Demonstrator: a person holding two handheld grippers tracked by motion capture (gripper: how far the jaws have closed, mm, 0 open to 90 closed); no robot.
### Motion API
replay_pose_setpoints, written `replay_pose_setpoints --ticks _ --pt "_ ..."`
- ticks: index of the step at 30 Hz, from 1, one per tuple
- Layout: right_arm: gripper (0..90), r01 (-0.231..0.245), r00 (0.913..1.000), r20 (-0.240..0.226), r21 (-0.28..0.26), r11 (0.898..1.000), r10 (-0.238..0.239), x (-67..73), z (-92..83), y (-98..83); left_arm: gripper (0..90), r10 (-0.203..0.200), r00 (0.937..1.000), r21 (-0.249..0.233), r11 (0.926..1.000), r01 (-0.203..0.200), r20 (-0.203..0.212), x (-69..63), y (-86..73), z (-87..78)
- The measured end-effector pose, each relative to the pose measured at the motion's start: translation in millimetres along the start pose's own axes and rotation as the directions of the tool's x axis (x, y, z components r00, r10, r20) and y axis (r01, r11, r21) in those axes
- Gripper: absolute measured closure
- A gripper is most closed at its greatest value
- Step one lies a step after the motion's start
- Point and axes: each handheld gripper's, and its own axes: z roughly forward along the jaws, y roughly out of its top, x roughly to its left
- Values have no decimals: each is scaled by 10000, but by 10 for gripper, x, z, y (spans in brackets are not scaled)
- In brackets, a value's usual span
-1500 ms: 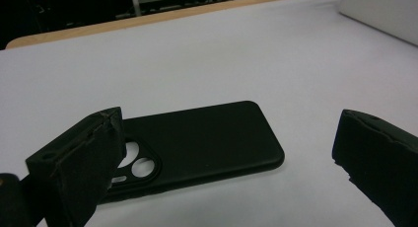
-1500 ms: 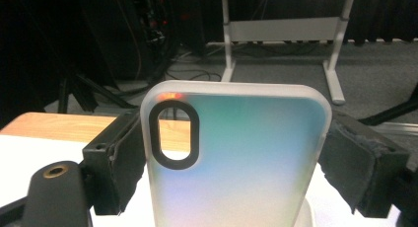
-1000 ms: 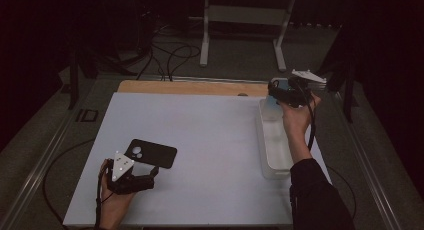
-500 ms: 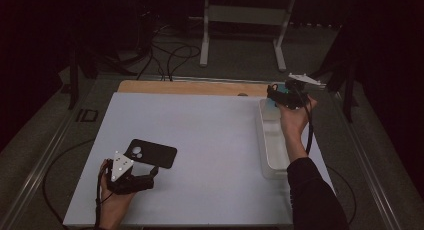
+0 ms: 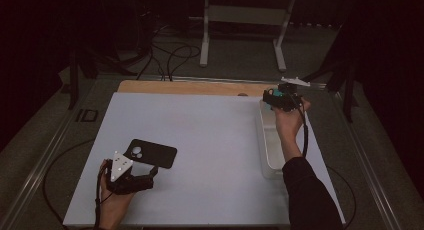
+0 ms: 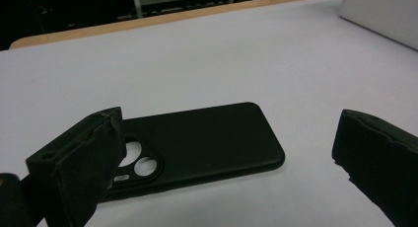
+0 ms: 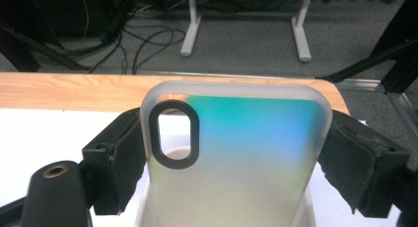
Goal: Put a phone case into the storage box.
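Observation:
A black phone case lies camera-hole side up on the white table top, near its front left. My left gripper rests just in front of it, open, one jaw at each side of the case and neither touching it. At the back right, my right gripper is shut on a frosted, rainbow-tinted phone case, gripped by its long edges. It hangs over the far end of a clear plastic bin.
The bin runs along the table's right side. A wooden strip edges the far side of the table. Beyond it are a metal stand and floor cables. A white box corner shows in the left gripper view.
My right hand has come down a little with the frosted case, closer to the bin's far end. The left hand and the black case have not moved.

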Motion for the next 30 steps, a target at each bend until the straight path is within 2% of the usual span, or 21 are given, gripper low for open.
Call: replay_pose_setpoints --ticks 5,12,26,27,28,30 --pt "168 61 10000 62 380 9993 -64 13 53 -41 4 3 10000 -3 10000 -3 10 -2 1 0" --pt "168 83 9999 137 642 9979 -92 17 116 -90 4 -13 10000 -17 10000 13 11 1 1 -3" --pt "161 327 9992 196 580 9978 -339 45 186 -111 4 -75 10000 -23 10000 75 11 5 -3 -5" --pt "144 315 9993 177 557 9980 -326 45 187 -112 4 -75 10000 -23 10000 75 11 5 -3 -5" --pt "98 67 10000 10 512 9987 -68 34 192 -109 5 -110 9999 -27 9999 110 20 7 -3 -5" --pt "87 -25 10000 -25 446 9990 26 25 194 -105 4 -89 10000 -37 10000 89 16 6 -2 -7"
